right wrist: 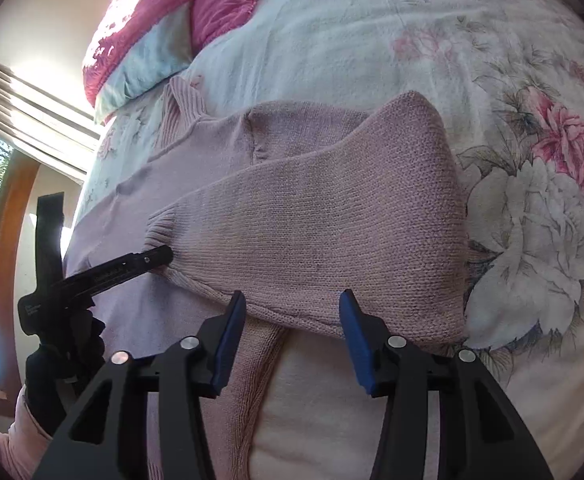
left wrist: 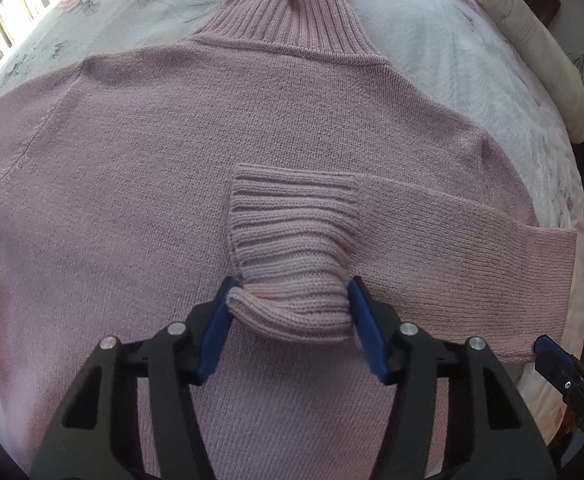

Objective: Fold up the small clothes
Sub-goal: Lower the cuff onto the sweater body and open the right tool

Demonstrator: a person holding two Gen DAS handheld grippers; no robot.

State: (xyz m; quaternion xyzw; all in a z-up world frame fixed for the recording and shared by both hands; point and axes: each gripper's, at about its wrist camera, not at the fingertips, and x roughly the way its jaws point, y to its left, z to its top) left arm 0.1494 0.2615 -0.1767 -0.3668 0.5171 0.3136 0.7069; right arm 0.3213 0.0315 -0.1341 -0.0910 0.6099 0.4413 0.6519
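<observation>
Sweater (left wrist: 140, 168), pale pink knit with a ribbed turtleneck collar (left wrist: 292, 12), lies spread flat on the bed (left wrist: 452, 92), collar pointing away from the person. Its broad body serves as the base onto which the sleeves are folded, which is why it is laid smooth before any fold is made.

Left claw (left wrist: 290, 304) grips the ribbed cuff (left wrist: 292, 216) of one sleeve (left wrist: 472, 236), its blue pads pressing the bunched rib from either side, jaws at a medium gap set by the thickness of the knit. Holding the cuff rather than mid-sleeve gives control of the free end, so the sleeve can be drawn across the chest in one straight band. The sleeve already lies across the body, creased at the sweater's outer edge.

Right claw (right wrist: 292, 320) stands wide, nothing between its pads, poised just at the lower edge of the folded sleeve near the sweater's side. In the left wrist view only its tip (left wrist: 548, 346) shows. This position likely lets it steady or pinch the fold line while the cuff is set down.

Floral bedspread (right wrist: 532, 200) and a pink pillow (right wrist: 152, 12) lie beyond the garment, well apart from the work.

Judged from this layout, one sleeve is nearly placed; the other sleeve and the body folds remain.
</observation>
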